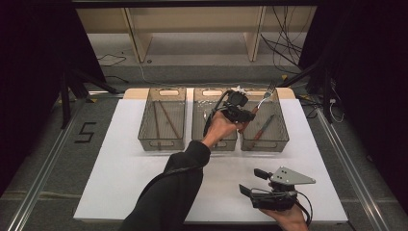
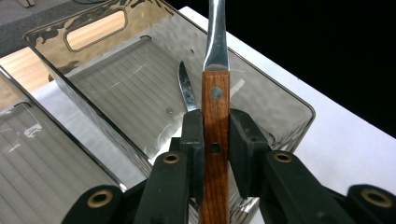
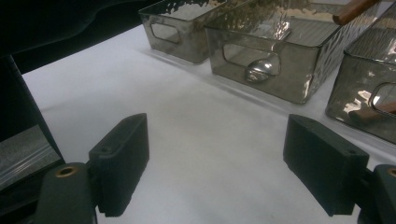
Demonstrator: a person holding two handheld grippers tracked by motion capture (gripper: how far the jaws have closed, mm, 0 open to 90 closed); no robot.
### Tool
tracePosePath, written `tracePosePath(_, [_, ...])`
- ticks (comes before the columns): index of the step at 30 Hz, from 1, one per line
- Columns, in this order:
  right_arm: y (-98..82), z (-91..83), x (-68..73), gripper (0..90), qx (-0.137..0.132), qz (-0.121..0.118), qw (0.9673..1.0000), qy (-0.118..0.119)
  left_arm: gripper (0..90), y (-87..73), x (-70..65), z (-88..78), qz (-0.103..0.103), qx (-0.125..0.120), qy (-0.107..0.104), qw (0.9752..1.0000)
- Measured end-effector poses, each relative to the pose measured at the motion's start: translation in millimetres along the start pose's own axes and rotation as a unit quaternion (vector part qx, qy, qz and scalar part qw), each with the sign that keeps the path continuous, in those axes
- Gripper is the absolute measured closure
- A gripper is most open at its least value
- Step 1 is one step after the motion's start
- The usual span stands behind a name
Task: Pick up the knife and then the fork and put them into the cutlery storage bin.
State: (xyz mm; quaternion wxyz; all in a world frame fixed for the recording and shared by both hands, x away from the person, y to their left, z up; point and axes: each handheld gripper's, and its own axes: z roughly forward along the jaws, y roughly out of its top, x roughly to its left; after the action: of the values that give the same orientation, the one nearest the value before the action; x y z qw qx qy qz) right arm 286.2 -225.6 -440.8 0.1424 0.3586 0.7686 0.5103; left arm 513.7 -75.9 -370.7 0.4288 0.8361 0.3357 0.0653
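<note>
Three bins [image 1: 264,126] (one held fork [image 2: 215,107])

The fork [image 2: 215,116] has a reddish-brown wooden handle with a grey rivet and a silver neck. The left gripper [image 2: 215,149] is black with brass-coloured pins. The bins [image 1: 162,120] are smoky grey and see-through, ribbed on the bottom. The worktop [image 1: 120,178] is white.

Dim, dark-edged surroundings around a lit white table [image 1: 120,183]; glare speckles the bins [image 3: 261,28], perhaps slightly soft.
</note>
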Motion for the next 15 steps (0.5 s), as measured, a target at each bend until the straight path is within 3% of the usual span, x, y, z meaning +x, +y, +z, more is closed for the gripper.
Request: tracePosePath(15, [-0.1, 0.3, 1.7, 23.3, 0.001, -0.001, 1.0, 0.004, 76.0, 2.6, -6.3, 22.6, -0.019, 0.003, -0.01, 0.9998])
